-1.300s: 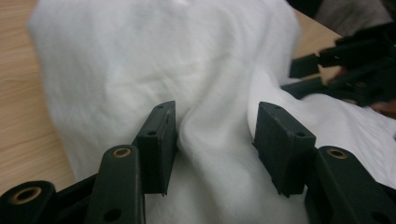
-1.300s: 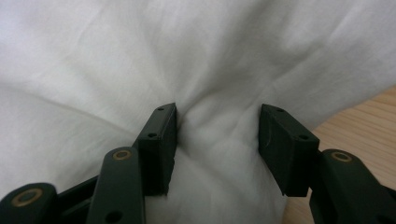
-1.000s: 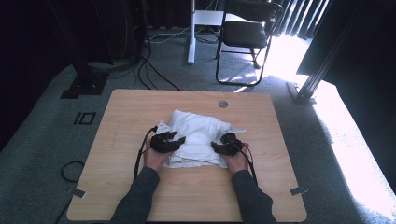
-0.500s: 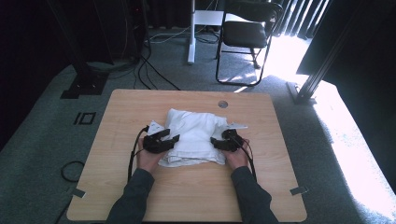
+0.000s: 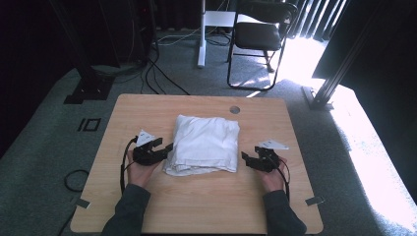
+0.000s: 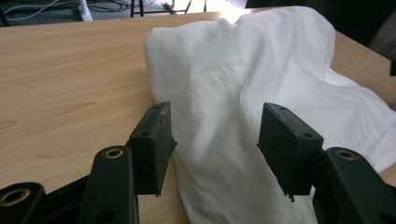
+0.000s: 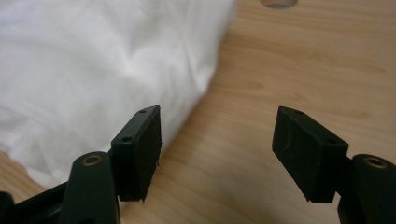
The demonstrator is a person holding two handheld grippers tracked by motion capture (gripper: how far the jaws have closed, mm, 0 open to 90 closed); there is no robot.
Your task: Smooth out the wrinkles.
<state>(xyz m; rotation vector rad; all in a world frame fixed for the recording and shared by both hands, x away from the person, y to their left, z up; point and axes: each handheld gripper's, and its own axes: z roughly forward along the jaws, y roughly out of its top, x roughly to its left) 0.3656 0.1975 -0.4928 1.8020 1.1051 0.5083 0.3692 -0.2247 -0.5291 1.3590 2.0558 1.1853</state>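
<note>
A folded white cloth (image 5: 206, 144) lies flat in the middle of the wooden table (image 5: 206, 206). My left gripper (image 5: 166, 148) rests at the cloth's left edge, open, its jaws having just been opening. In the left gripper view the cloth (image 6: 261, 88) spreads ahead of and below the gap of the left gripper (image 6: 215, 140), and neither pad presses on it. My right gripper (image 5: 244, 160) sits just off the cloth's near right corner, open, its jaws having just been opening. In the right gripper view the right gripper (image 7: 217, 140) has bare wood between its jaws, with the cloth (image 7: 93, 60) to their left.
A round cable hole (image 5: 234, 109) is in the table behind the cloth. A black chair (image 5: 260, 34) and a white post (image 5: 201, 29) stand on the carpet beyond the far edge. Cables (image 5: 157, 78) trail on the floor at the back left.
Both grippers have drawn outward off the cloth's near corners, the left to the left and the right to the right. The cloth now lies flatter and squarer.
</note>
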